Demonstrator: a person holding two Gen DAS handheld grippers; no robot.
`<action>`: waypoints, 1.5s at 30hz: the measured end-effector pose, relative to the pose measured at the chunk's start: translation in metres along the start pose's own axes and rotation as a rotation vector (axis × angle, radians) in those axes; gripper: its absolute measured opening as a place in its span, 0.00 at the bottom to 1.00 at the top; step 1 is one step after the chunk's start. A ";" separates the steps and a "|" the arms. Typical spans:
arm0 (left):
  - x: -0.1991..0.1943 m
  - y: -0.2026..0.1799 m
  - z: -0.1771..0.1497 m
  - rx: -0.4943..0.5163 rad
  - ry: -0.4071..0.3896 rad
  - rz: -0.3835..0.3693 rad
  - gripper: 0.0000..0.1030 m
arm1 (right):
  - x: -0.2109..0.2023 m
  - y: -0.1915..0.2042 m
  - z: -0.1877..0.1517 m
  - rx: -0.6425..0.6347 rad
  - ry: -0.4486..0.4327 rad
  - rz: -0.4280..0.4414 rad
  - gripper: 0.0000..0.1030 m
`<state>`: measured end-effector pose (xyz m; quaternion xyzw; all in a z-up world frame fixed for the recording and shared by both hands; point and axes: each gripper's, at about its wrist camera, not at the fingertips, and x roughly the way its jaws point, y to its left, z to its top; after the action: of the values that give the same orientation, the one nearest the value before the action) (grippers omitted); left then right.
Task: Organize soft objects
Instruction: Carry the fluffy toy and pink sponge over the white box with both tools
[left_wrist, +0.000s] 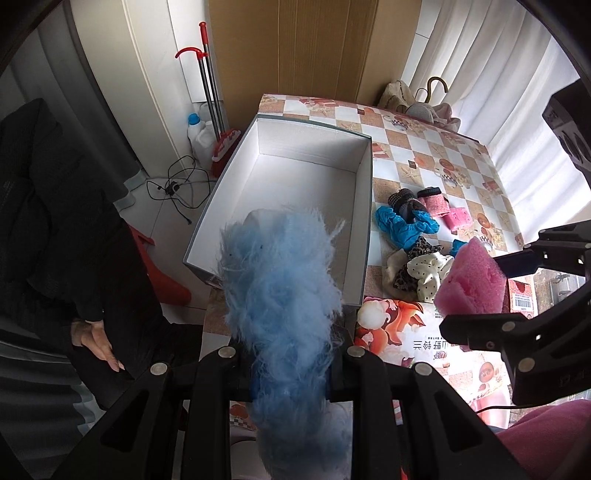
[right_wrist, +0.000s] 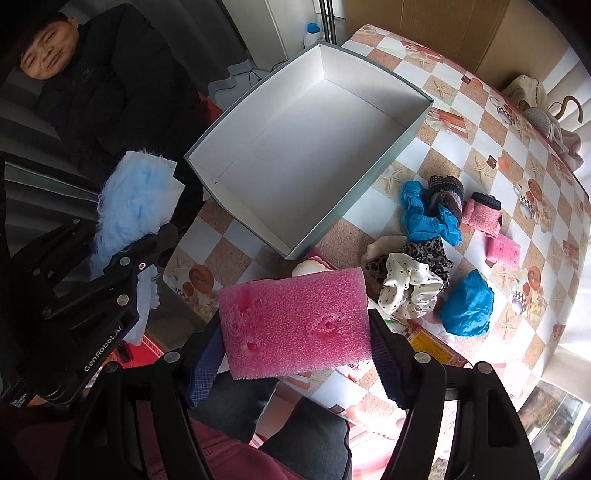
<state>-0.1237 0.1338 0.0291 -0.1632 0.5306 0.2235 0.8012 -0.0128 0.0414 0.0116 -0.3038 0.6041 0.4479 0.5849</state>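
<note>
Both grippers loaded, box (right_wrist: 295, 155) has nothing in it. Left gripper (left_wrist: 290, 365) clamped on blue fluffy piece (left_wrist: 280, 288), which hangs over the box's near end, long axis pointing into it; left is nearer. Right gripper (right_wrist: 297, 332) pinches pink sponge (right_wrist: 295, 325), held off the box's near corner, toward the loose pile (right_wrist: 436, 251) beside the box. Readable: "GenRobot.AI" on left gripper body

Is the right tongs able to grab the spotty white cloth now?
Probably not yet. The right tongs are shut on the pink sponge, so they are full. The spotty white cloth lies uncovered just beyond.
</note>
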 end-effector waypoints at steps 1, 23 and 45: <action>0.000 0.002 0.000 -0.004 0.000 0.000 0.25 | 0.000 0.001 0.001 0.001 -0.002 -0.001 0.71; 0.032 0.020 0.027 -0.031 0.058 0.042 0.25 | -0.002 -0.024 0.034 0.088 -0.084 -0.003 0.71; 0.101 0.019 0.081 -0.063 0.139 0.084 0.25 | 0.024 -0.051 0.112 0.146 -0.082 0.011 0.71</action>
<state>-0.0365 0.2088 -0.0330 -0.1812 0.5840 0.2617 0.7468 0.0782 0.1245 -0.0115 -0.2382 0.6123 0.4179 0.6274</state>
